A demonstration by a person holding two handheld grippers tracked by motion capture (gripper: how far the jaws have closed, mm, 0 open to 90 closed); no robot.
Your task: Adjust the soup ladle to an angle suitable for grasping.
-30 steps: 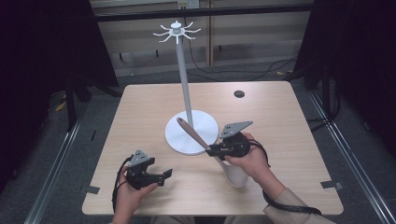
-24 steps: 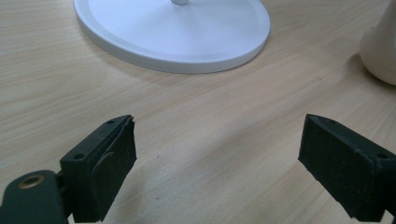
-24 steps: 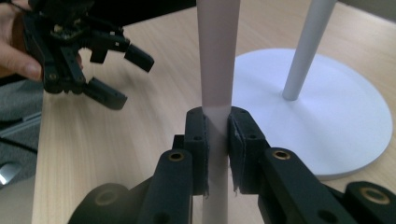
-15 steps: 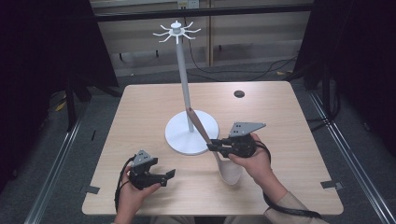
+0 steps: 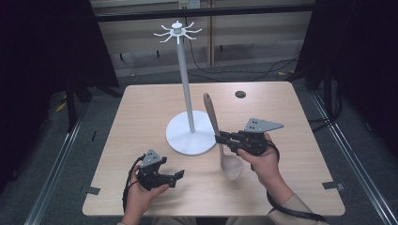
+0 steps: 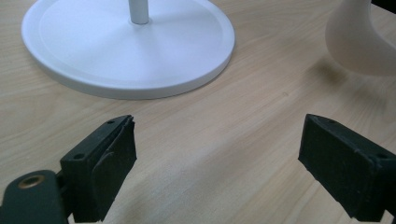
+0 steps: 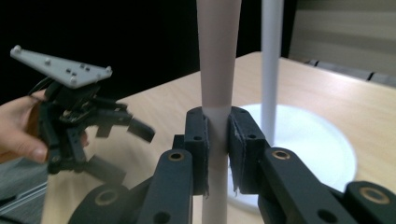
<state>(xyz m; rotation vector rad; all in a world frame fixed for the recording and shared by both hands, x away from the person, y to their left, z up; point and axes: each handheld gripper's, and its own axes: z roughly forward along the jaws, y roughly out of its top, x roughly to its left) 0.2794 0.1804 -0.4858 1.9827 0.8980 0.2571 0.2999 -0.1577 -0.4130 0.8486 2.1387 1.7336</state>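
Dark room, light wood counter [image 5: 291, 122]. Right gripper [image 5: 220, 138] clamped on the handle of a long wooden spoon [image 5: 220, 140], held near upright, bowl down just above the counter, beside the white round-based hook stand [image 5: 187, 112]. Left gripper [image 5: 177, 178] sits low at the near edge, jaws spread wide, holding nothing.

A small dark round disc [image 5: 241, 94] is lying on the pale wooden surface [image 5: 300, 140] near its far edge. Black cables [image 5: 253, 75] are trailing over the grey floor [image 5: 108, 112] beyond. Dark tape pieces [image 5: 92, 191] are sticking at the near corners.
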